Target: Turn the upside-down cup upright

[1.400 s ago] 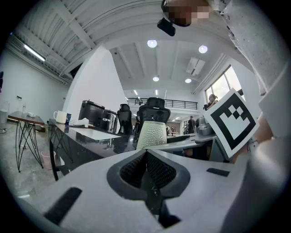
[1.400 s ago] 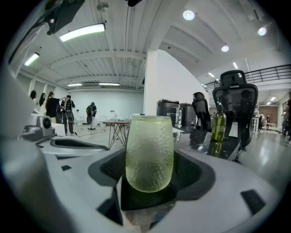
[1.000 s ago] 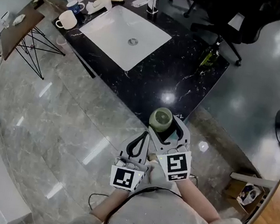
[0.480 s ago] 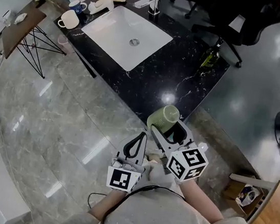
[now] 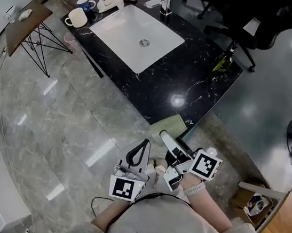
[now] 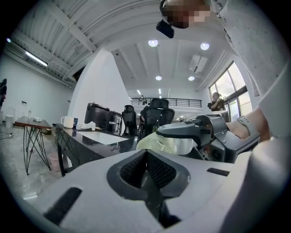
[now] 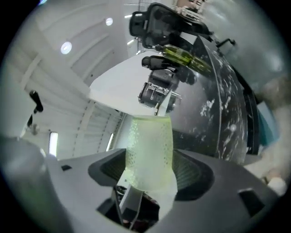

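My right gripper (image 5: 172,144) grips the green cup (image 7: 149,145) by its sides, wrist rolled so the cup lies sideways in the air at the counter's (image 5: 194,77) near edge; I judge it half-turned. My left gripper (image 6: 146,169) waits alongside, fingers pressed together, empty.

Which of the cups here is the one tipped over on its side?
The pale green cup, gripped by the right gripper and tilted sideways at the counter's near edge. The white mug and blue mug stand on the counter's far corner.
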The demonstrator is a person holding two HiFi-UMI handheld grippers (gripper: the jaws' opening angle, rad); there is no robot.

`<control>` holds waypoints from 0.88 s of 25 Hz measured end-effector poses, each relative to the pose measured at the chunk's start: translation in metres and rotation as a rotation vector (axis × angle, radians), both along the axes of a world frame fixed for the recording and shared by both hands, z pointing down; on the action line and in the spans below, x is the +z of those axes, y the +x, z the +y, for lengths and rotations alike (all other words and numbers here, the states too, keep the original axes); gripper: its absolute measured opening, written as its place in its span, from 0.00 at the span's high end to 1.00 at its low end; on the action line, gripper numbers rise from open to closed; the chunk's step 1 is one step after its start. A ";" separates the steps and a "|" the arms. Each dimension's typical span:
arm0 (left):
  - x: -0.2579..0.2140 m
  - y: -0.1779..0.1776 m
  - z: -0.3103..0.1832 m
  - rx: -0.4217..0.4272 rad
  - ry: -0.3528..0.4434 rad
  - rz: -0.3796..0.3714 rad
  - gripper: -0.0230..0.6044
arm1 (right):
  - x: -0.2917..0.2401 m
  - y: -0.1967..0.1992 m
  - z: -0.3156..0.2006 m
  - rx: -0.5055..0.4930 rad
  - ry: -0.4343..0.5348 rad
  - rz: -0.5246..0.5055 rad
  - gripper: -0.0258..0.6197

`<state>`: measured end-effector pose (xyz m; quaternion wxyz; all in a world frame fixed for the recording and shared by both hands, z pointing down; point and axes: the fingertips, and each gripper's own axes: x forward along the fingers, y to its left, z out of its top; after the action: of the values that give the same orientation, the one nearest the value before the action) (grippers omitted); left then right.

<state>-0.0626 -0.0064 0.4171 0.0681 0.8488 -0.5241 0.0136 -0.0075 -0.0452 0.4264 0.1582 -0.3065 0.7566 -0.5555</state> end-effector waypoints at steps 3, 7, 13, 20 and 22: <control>-0.003 -0.001 0.001 -0.008 -0.001 0.007 0.95 | 0.009 0.000 0.006 0.019 -0.168 -0.216 0.49; -0.003 -0.004 0.000 -0.014 0.006 -0.008 0.95 | 0.006 -0.006 0.011 0.031 -0.318 -0.477 0.49; -0.014 -0.004 -0.001 -0.025 0.009 0.006 0.95 | 0.006 -0.013 0.015 0.045 -0.476 -0.783 0.49; -0.021 -0.009 -0.003 -0.043 0.030 -0.026 0.95 | 0.013 -0.010 0.009 0.056 -0.602 -1.092 0.49; -0.022 -0.010 -0.004 -0.047 0.027 -0.030 0.95 | 0.013 -0.011 0.007 0.061 -0.635 -1.157 0.49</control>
<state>-0.0723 -0.0106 0.3954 0.0494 0.8369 -0.5449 0.0176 -0.0186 -0.0386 0.4391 0.4568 -0.0115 0.3398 -0.8220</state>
